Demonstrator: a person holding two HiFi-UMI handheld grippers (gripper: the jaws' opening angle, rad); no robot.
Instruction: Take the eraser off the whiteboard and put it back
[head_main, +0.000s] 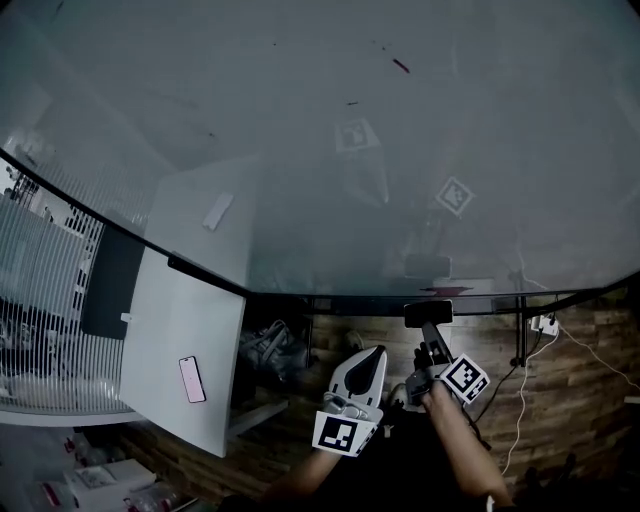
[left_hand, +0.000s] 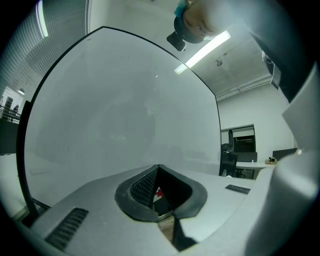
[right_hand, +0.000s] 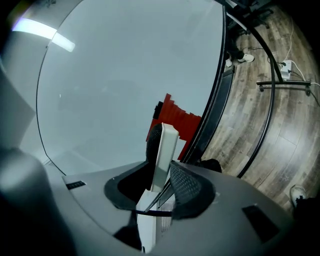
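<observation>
The eraser (right_hand: 164, 145) stands on edge, clamped between the pads of the right tongs (head_main: 429, 330). It is close to the lower frame of the whiteboard (head_main: 300, 150); I cannot tell whether it touches. A red shape (right_hand: 177, 120) sits just beyond it by the black rim. The board's wide face spreads above and to the left, with wood floor (head_main: 585, 380) below. The left tongs (head_main: 375, 356) hang just beside, clenched on nothing. A white table (head_main: 170, 330) with a phone (head_main: 191, 379) stands well apart on the left.
</observation>
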